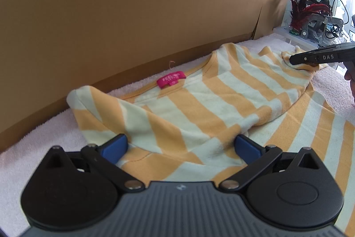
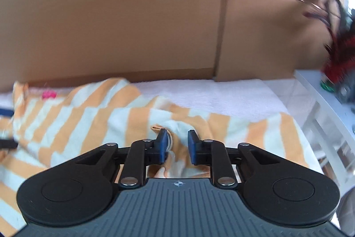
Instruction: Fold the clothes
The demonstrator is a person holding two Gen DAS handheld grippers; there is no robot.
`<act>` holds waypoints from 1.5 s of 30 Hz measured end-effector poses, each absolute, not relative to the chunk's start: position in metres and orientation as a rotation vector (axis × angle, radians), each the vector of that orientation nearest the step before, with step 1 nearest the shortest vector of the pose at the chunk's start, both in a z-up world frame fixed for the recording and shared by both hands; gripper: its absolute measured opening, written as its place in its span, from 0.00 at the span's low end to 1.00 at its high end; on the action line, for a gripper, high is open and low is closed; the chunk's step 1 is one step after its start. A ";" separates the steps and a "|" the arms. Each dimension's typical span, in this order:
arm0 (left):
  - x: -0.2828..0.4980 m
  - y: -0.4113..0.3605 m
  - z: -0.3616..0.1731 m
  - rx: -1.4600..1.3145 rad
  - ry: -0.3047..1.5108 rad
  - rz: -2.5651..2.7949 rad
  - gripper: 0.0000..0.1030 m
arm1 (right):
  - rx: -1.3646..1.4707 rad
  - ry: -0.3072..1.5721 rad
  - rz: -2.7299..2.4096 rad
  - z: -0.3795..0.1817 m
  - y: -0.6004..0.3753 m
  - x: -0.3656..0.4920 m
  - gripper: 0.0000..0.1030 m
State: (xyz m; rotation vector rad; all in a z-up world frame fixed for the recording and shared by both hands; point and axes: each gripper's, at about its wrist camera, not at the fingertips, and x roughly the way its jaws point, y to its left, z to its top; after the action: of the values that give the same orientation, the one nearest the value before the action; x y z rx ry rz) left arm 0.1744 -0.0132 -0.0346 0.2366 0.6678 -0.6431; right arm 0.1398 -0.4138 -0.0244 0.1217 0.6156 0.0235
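Note:
An orange and cream striped shirt [image 1: 199, 108] with a pink neck label [image 1: 171, 79] lies on a pale pink towel [image 1: 44, 137]. Its left sleeve is folded over the body. My left gripper [image 1: 180, 148] is open, its blue pads [image 1: 115, 147] wide apart over the folded sleeve cloth. My right gripper [image 2: 176, 143] hangs over the other sleeve [image 2: 177, 126], jaws partly open with bunched cloth between them. The right gripper also shows in the left wrist view [image 1: 310, 58], its tip at the sleeve end. The right wrist view is blurred.
A tall cardboard box wall [image 1: 133, 14] stands right behind the towel. A white shelf [image 2: 321, 103] with red and black clutter [image 1: 310, 12] stands at the right, past the towel's edge.

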 end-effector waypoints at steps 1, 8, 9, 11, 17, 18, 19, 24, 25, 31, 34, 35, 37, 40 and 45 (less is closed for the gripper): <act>0.174 -0.013 -0.035 0.237 0.668 -0.643 0.99 | 0.185 0.609 0.026 -0.026 -0.420 0.139 0.19; 0.174 -0.013 -0.034 0.237 0.668 -0.644 0.99 | 0.321 0.579 0.070 -0.031 -0.429 0.133 0.28; 0.174 -0.013 -0.034 0.237 0.668 -0.644 0.99 | 0.242 0.583 0.076 -0.029 -0.418 0.134 0.35; 0.174 -0.013 -0.034 0.237 0.668 -0.644 0.99 | 0.082 0.593 0.088 -0.026 -0.396 0.134 0.48; 0.174 -0.012 -0.034 0.237 0.668 -0.644 0.99 | -0.202 0.605 0.048 -0.031 -0.354 0.140 0.26; 0.174 -0.012 -0.034 0.237 0.668 -0.644 0.99 | -0.138 0.615 0.041 -0.027 -0.361 0.142 0.11; 0.174 -0.012 -0.034 0.237 0.668 -0.644 0.99 | -0.073 0.625 0.035 -0.023 -0.369 0.144 0.09; 0.173 -0.012 -0.034 0.237 0.668 -0.644 0.99 | 0.288 0.610 -0.007 -0.021 -0.425 0.136 0.07; 0.173 -0.012 -0.034 0.237 0.668 -0.644 0.99 | 0.354 0.603 -0.019 -0.022 -0.435 0.133 0.05; 0.173 -0.011 -0.034 0.237 0.668 -0.646 0.99 | 0.289 0.593 0.091 -0.030 -0.420 0.134 0.35; 0.173 -0.011 -0.035 0.236 0.669 -0.646 0.99 | 0.109 0.592 0.122 -0.030 -0.387 0.135 0.51; 0.173 -0.011 -0.034 0.236 0.669 -0.646 0.99 | 0.041 0.594 0.119 -0.030 -0.376 0.133 0.53; 0.173 -0.011 -0.035 0.236 0.669 -0.646 0.99 | -0.066 0.598 0.096 -0.031 -0.358 0.135 0.53; 0.173 -0.011 -0.035 0.236 0.669 -0.646 0.99 | -0.140 0.600 0.067 -0.033 -0.344 0.143 0.38; 0.173 -0.010 -0.034 0.234 0.669 -0.650 0.99 | 0.172 0.597 0.045 -0.029 -0.382 0.146 0.05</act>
State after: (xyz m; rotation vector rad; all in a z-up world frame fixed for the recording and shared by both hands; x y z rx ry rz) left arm 0.1734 -0.0095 -0.0344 0.2340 0.6688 -0.6500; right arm 0.1459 -0.3820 -0.0292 0.1724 0.5968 0.0450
